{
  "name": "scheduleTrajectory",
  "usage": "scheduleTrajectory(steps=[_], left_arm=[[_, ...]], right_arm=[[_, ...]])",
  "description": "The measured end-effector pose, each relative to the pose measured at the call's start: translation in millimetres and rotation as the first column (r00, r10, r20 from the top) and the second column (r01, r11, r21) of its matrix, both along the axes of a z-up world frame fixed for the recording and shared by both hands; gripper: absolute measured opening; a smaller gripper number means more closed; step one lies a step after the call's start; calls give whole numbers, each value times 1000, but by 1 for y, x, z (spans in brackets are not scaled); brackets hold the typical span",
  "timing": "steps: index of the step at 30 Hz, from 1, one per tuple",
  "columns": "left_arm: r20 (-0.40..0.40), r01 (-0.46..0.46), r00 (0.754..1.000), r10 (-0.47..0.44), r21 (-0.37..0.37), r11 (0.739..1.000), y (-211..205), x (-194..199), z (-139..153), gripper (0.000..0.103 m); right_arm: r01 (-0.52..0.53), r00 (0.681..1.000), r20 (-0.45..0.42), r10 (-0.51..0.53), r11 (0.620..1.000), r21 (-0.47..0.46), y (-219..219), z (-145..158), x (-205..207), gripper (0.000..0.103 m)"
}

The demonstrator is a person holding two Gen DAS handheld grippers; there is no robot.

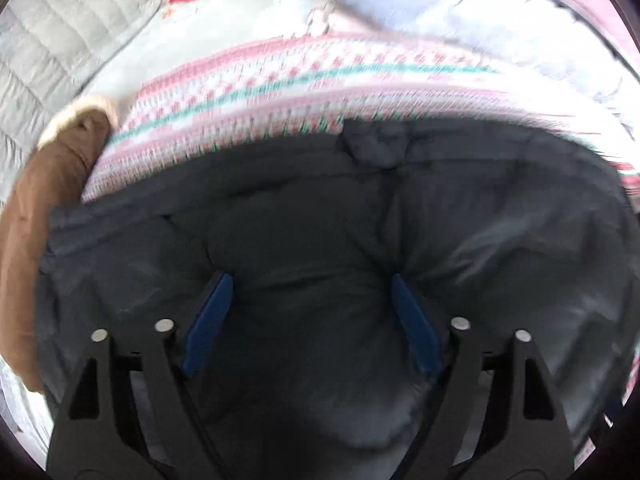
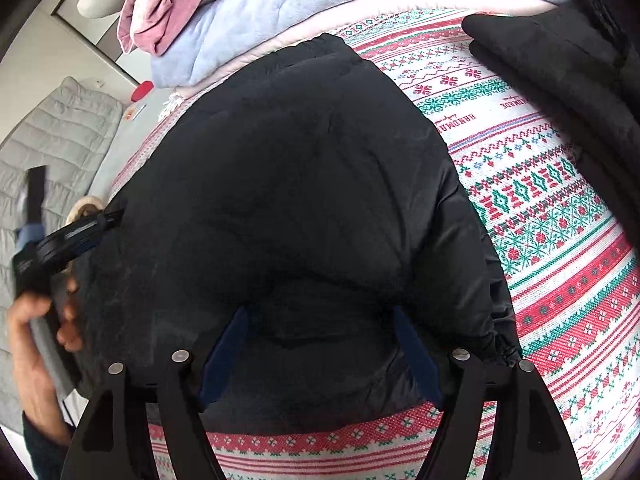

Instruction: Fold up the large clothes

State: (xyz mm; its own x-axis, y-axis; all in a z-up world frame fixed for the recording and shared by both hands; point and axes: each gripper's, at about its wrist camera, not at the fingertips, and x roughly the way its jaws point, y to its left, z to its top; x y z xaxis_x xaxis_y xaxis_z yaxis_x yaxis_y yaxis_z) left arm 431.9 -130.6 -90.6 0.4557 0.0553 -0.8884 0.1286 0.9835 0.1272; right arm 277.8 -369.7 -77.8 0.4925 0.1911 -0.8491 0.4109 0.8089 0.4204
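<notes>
A black puffy jacket lies bunched on a red, green and white patterned blanket. My right gripper is open, its blue fingers spread over the jacket's near edge. My left gripper is open too, blue fingers wide apart, pressed close over the dark jacket. In the right wrist view the left gripper reaches the jacket's left edge, held by a hand.
A second black garment lies at the blanket's far right. Pale blue and pink bedding is piled behind. A brown slipper and grey quilted mat lie left on the floor. A red object sits beyond.
</notes>
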Motion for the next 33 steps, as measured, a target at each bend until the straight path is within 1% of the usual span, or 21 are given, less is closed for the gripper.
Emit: scheduleTrajectory(steps=[4, 7, 9, 11, 12, 14, 15, 17, 18, 20, 21, 22, 23, 25, 26, 29, 33], left_arm=[[14, 7, 1000, -8, 30, 1000, -2, 1, -9, 88], [6, 8, 1000, -8, 12, 1000, 2, 3, -8, 88], [10, 11, 1000, -11, 7, 1000, 4, 2, -8, 89], [18, 15, 1000, -15, 7, 1000, 4, 0, -8, 89], [21, 16, 1000, -16, 6, 1000, 4, -1, -8, 89], [24, 15, 1000, -15, 6, 1000, 3, -2, -8, 89], [25, 16, 1000, -16, 4, 1000, 4, -2, -8, 89], [27, 18, 999, -18, 1, 1000, 4, -2, -8, 89], [30, 19, 999, -19, -4, 1000, 5, -2, -8, 89], [35, 19, 999, -19, -10, 1000, 5, -3, -9, 89], [38, 18, 999, -18, -14, 1000, 6, -3, -9, 89], [41, 17, 999, -17, -14, 1000, 6, -4, -9, 89], [45, 18, 999, -18, -10, 1000, 5, -4, -9, 89], [49, 17, 999, -17, -5, 1000, 4, -5, -9, 89], [49, 18, 999, -18, -3, 1000, 4, -5, -9, 89], [46, 16, 999, -15, -7, 1000, 5, -4, -9, 89], [52, 17, 999, -17, -1, 1000, 5, -5, -10, 89]], right_arm=[[-10, 1000, -15, 10, 999, -34, 9, -1, 6, 79], [10, 1000, -17, -10, 1000, -11, 10, 3, -1, 79], [22, 1000, -4, -22, 999, 36, 9, 5, -14, 79], [16, 1000, 4, -17, 994, 108, 6, 4, -28, 79], [16, 1000, 9, -18, 987, 158, 1, 2, -36, 79], [34, 999, 16, -38, 976, 213, -14, -1, -46, 79], [47, 998, 23, -54, 975, 219, -21, -3, -51, 79], [78, 996, 25, -84, 977, 196, -32, -6, -59, 79], [98, 994, 28, -107, 973, 209, -39, -10, -62, 79], [134, 987, 51, -155, 946, 294, -51, -19, -68, 79], [153, 979, 72, -189, 925, 349, -56, -25, -69, 79], [165, 975, 81, -209, 915, 369, -58, -27, -66, 79], [180, 969, 88, -229, 908, 378, -58, -30, -64, 79], [208, 958, 109, -264, 908, 363, -54, -32, -61, 79], [216, 954, 123, -272, 913, 346, -50, -31, -57, 79], [218, 944, 161, -287, 911, 349, -42, -33, -44, 79], [240, 924, 214, -316, 917, 318, -30, -32, -36, 80]])
